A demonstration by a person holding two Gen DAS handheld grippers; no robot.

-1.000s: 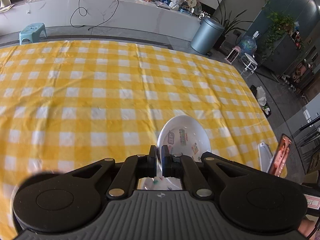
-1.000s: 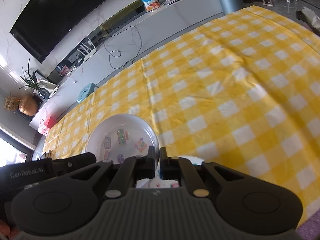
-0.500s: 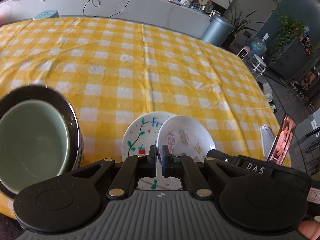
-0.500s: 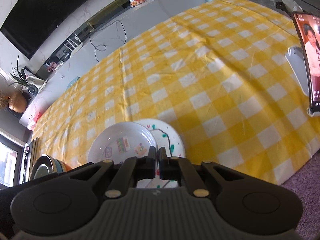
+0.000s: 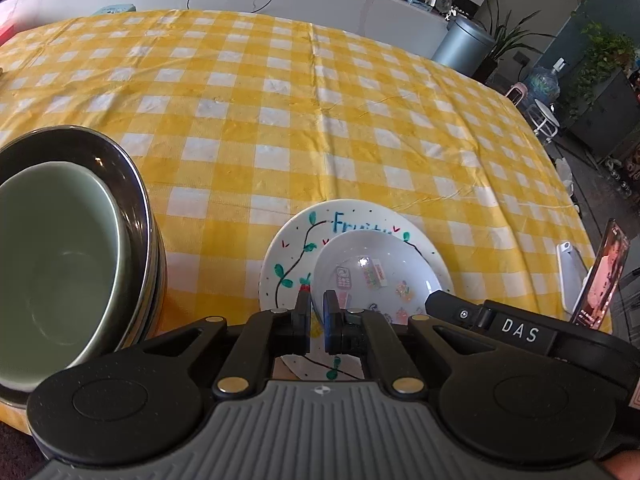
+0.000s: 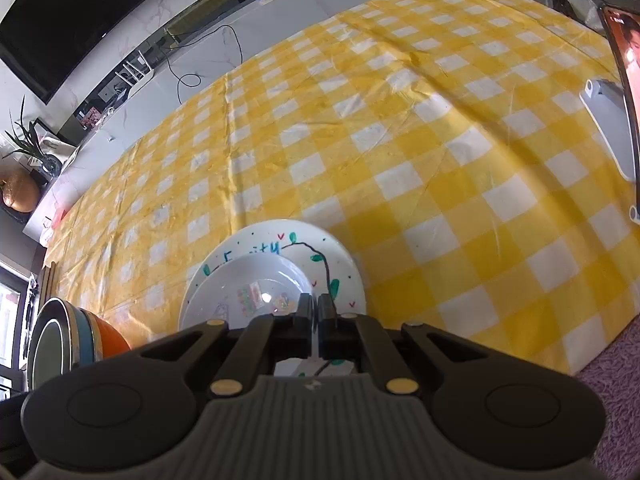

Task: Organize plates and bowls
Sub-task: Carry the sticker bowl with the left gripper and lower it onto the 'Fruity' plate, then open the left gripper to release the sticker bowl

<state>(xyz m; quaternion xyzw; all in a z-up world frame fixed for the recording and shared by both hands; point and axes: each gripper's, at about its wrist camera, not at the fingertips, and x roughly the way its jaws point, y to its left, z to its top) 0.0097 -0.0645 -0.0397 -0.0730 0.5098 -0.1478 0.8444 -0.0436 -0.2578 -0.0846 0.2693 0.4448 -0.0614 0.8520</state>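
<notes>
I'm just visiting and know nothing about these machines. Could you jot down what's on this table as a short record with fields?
Surface: table under a yellow checked cloth
Held item: small white sticker bowl, gripped at its rim on two sides
Left tool: shut on the bowl's rim
Right tool: shut on the bowl's rim
Beneath it: white plate with a painted vine; contact unclear
To the left: stack of bowls, green bowl on top
To the right: phone on a stand

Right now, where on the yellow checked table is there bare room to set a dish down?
The whole far stretch of the checked cloth beyond the painted plate is bare. So is the strip between that plate and the phone stand. The near edge is crowded: stacked bowls, then the plate with a white dish over it.
</notes>
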